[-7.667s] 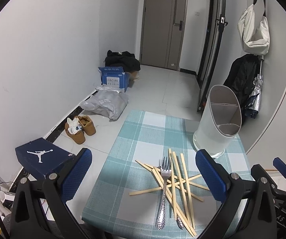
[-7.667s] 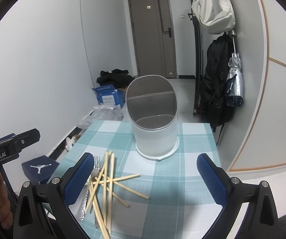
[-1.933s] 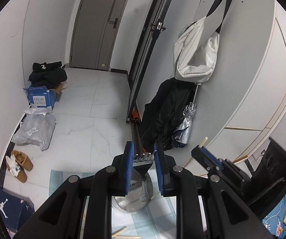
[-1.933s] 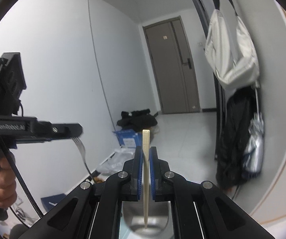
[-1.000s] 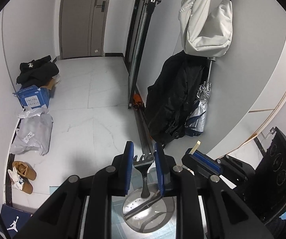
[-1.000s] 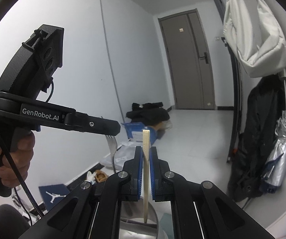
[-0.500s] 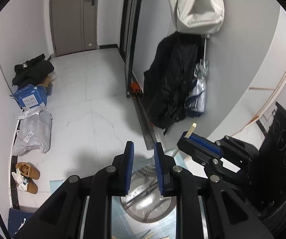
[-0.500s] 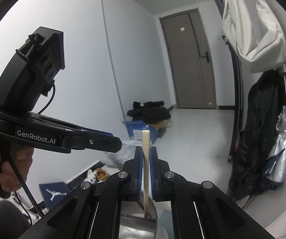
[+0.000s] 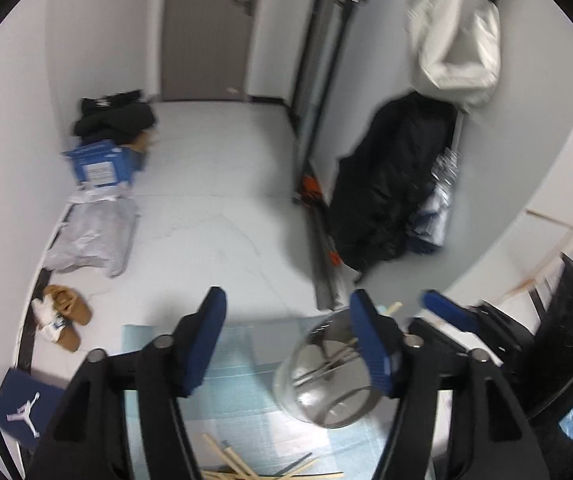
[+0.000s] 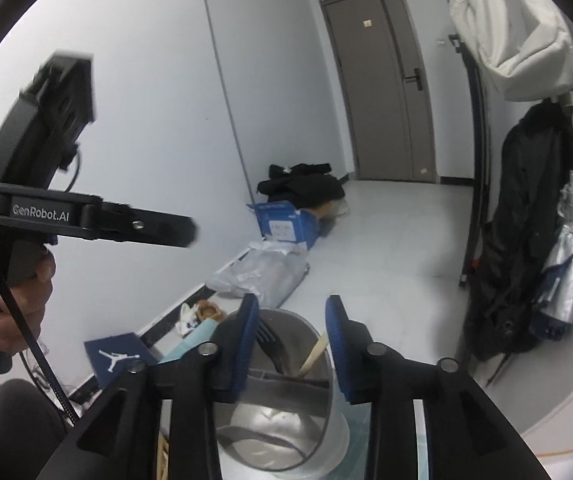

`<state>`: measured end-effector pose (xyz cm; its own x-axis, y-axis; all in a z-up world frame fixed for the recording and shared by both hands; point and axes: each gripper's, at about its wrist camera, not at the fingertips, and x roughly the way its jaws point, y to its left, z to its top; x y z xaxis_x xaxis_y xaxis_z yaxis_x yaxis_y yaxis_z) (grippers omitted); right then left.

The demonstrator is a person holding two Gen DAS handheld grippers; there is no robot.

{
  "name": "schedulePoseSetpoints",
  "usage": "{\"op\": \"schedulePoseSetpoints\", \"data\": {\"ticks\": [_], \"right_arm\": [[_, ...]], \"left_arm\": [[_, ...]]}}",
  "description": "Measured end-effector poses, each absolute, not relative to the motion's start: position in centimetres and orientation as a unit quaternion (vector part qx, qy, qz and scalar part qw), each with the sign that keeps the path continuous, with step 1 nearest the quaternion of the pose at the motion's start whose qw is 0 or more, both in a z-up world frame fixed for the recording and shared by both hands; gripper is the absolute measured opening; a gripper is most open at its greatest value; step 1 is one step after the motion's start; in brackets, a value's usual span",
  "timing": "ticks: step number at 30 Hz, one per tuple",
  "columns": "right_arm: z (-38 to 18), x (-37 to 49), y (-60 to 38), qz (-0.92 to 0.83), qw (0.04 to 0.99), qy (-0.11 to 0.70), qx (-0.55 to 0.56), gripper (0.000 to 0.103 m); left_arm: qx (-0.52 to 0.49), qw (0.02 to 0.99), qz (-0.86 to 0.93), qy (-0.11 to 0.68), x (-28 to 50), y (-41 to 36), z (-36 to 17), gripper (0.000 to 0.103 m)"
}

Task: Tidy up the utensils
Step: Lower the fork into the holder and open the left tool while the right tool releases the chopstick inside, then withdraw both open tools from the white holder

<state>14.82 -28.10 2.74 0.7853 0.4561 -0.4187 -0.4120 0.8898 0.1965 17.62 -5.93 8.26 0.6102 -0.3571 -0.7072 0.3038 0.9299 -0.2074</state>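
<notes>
Holding fork (image 10: pixel 267 340), chopstick (image 10: pixel 313 354) (leaning), holder (image 10: pixel 286 436)

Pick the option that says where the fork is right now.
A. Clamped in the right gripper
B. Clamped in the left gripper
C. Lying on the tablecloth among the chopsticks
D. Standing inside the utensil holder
D: the right wrist view shows the fork standing tines-up inside the utensil holder, beside a chopstick, with neither gripper touching it.

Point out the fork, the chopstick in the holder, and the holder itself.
fork (image 10: pixel 265 334), right wrist view, on its tines.
chopstick (image 10: pixel 313 353), right wrist view, mid-shaft.
holder (image 10: pixel 323 436), right wrist view, on its rim.
</notes>
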Motion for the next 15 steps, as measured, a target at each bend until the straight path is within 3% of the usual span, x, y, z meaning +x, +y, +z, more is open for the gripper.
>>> {"op": "schedulePoseSetpoints", "data": {"ticks": [9,15], "right_arm": [[5.4,10.3,-27.4,0.208,0.954,0.208,0.062,0.063],[6.5,6.1,-26.0,0.199,0.959,0.191,0.065,0.071]], "left_arm": [[-0.065,0.932,-0.101,0.342,12.7,-3.4,9.3,0.080],[-0.083,0.947,-0.074,0.302,9.1,-2.0,10.0,0.093]]}}
